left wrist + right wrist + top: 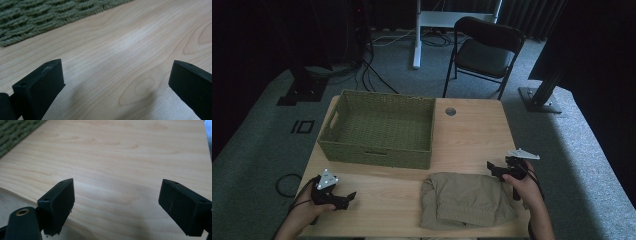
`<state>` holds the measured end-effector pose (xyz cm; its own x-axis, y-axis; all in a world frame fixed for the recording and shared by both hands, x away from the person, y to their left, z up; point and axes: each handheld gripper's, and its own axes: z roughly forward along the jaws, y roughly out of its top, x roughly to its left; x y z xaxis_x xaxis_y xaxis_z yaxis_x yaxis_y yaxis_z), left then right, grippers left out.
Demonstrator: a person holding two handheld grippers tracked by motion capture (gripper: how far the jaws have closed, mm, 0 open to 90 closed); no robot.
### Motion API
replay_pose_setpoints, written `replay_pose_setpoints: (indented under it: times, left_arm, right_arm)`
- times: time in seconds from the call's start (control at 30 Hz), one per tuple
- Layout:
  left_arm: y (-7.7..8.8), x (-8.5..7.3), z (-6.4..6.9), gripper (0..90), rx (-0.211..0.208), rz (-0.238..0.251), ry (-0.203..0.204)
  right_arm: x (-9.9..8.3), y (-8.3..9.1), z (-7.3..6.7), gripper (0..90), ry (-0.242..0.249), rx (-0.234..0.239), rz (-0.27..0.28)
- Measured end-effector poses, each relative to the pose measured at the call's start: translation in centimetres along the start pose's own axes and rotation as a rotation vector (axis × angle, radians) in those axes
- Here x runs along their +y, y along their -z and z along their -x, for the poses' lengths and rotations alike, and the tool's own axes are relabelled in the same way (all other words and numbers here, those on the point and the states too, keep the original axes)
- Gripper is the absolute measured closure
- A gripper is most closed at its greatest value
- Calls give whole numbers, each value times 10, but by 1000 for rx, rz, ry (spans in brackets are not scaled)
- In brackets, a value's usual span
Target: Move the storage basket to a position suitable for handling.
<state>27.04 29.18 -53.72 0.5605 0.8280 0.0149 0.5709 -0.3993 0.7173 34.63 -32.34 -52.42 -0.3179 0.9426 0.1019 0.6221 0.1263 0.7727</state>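
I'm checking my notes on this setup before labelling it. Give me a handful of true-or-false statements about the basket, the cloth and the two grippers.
1. The woven basket is empty. True.
2. The folded khaki garment lies inside the basket. False: it lies on the table, in front of the basket near the person's edge.
3. The left gripper is open, with bare wood between its jaws. True.
4. The right gripper is shut on the garment. False: it is open and holds nothing, just beyond the garment's far right corner.
5. A black folding chair stands beyond the table. True.
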Motion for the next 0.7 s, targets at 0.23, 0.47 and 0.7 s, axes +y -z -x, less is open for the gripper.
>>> replay_pose_setpoints:
  times: [0.23,0.47,0.7]
  left_arm:
    - [6,5,-5,7,13,35,19]
    - [14,12,-10,7,14,48,32]
    - [22,22,-16,7,27,64,22]
  right_arm:
    - [13,6,-16,135,39,29,16]
    - [24,6,-35,136,64,65,29]
    - [35,3,-52,136,71,102,43]
